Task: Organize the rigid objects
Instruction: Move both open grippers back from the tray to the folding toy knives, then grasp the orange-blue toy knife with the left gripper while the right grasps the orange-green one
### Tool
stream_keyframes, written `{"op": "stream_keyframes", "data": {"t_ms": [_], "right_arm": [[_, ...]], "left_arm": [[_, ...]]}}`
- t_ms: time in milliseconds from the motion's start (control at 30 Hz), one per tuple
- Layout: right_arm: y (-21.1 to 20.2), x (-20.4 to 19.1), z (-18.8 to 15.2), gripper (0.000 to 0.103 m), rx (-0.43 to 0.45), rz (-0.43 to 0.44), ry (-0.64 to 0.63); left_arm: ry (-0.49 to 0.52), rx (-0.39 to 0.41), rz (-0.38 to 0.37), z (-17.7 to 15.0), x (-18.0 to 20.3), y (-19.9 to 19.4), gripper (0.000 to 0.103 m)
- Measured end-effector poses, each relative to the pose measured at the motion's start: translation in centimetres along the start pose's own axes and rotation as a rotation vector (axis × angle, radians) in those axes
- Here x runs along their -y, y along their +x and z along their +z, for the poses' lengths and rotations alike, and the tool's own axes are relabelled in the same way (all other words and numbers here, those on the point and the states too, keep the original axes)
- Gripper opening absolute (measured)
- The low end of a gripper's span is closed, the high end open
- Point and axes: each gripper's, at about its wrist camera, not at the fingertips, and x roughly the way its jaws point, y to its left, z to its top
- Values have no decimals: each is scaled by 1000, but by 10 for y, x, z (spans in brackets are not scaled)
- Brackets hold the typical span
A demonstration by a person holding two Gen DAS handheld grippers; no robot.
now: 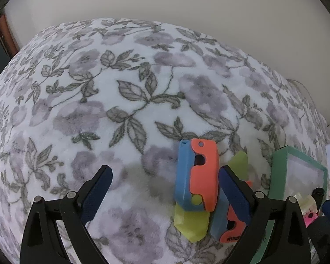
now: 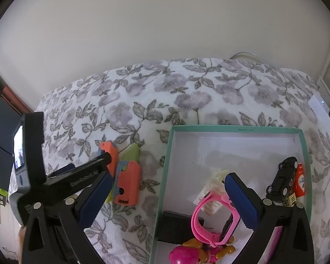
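Two folding toy knives (image 1: 195,176) on the flowered blanket (image 1: 99,110), just ahead of the left gripper (image 1: 165,176), jaws apart for pickup; right gripper (image 2: 167,187) spread empty over the green box (image 2: 165,176).

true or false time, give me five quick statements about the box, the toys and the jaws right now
1. The pink watch lies inside the green-rimmed box. True.
2. Both folding toys lie inside the box. False: the two orange-and-blue folding toys lie on the floral blanket, beside the box.
3. The right gripper has its jaws wide apart, holding nothing. True.
4. The left gripper is clamped on a folding toy. False: its jaws are open, pressing on nothing.
5. The black toy car sits on the blanket. False: it is in the box, by its right wall.
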Motion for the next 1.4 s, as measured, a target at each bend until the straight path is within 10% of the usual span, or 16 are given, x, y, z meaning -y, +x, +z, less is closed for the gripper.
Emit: {"op": "stream_keyframes", "data": {"t_ms": [533,1400], "right_arm": [[3,-4,-2,103,-20,-6,-26],[6,-12,-1,103,-25,3,-60]], "left_arm": [[81,36,84,-5,15,7,97],[54,-132,146,7,-51,5,89]]}}
